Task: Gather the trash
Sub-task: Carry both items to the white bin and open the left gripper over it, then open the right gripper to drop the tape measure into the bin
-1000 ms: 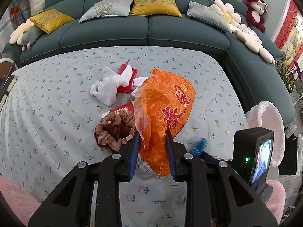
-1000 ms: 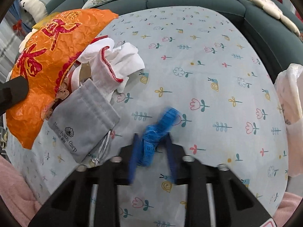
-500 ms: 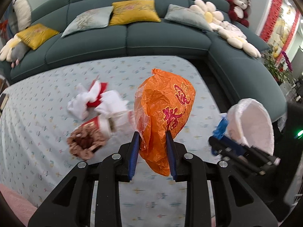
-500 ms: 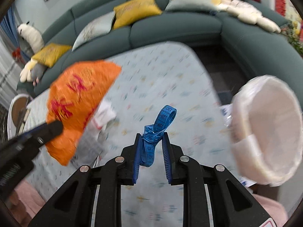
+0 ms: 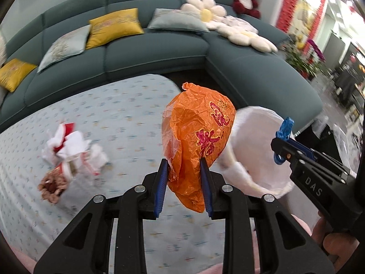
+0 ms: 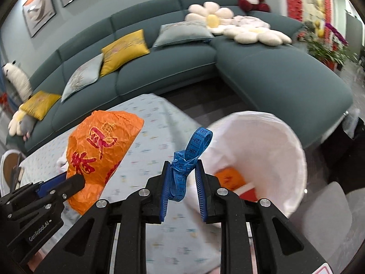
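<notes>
Your right gripper [image 6: 182, 187] is clamped on the blue tape [image 6: 187, 159], with the bin [image 6: 285, 159] just ahead and right of its jaws; your left gripper [image 5: 183, 182] pinches the orange bag [image 5: 198, 137], bin beyond to its right, so the right hand is nearer

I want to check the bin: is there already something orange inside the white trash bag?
Yes, the right wrist view shows an orange piece lying inside the white trash bag.
</notes>
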`<state>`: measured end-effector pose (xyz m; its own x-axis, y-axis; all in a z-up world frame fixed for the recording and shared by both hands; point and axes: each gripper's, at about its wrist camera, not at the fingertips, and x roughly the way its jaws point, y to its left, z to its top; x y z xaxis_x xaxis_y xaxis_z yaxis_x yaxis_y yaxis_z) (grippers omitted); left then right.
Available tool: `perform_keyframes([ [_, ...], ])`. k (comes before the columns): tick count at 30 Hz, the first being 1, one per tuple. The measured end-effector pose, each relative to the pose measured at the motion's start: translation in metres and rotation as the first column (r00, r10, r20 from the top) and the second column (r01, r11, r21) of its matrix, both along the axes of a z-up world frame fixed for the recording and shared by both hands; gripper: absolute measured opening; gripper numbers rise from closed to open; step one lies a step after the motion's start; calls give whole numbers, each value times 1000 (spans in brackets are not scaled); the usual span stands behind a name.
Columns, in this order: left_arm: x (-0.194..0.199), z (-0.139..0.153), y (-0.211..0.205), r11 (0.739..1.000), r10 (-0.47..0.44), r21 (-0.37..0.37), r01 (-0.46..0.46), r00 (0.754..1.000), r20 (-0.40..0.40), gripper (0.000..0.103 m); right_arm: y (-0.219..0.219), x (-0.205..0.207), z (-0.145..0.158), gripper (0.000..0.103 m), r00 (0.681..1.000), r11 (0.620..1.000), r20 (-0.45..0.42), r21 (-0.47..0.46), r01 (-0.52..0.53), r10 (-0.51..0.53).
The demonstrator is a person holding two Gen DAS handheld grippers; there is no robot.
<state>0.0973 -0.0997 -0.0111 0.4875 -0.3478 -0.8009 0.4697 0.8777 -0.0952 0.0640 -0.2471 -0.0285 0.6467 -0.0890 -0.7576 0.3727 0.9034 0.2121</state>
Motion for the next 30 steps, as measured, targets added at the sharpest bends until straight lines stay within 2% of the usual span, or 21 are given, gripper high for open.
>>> perform_keyframes([
  [8,-11,-7,-58,994,-108,4,108,994,-20,27,-46,-25,-14,20,996,996,-12,9,90,-90],
  [16,-16,-13,-100,986,-165,5,166,986,-36,30,-75,-34,-25,20,989,989,-20,23,145,-145],
  [18,-15,-13,-109,985,-174,-2,174,984,-31,38,-80,-34,-28,20,988,988,-25,26,153,-153],
  [20,-15,-11,-118,984,-178,-14,178,984,-8,56,-85,-34,-30,20,987,987,-30,25,159,-158],
  [22,-15,-9,-124,984,-175,-12,175,985,9,65,-88,-33,-32,21,986,986,-33,25,163,-162],
  [30,-9,-10,-112,992,-130,-7,130,992,-1,71,-90,-28,-32,23,986,986,-26,19,163,-163],
])
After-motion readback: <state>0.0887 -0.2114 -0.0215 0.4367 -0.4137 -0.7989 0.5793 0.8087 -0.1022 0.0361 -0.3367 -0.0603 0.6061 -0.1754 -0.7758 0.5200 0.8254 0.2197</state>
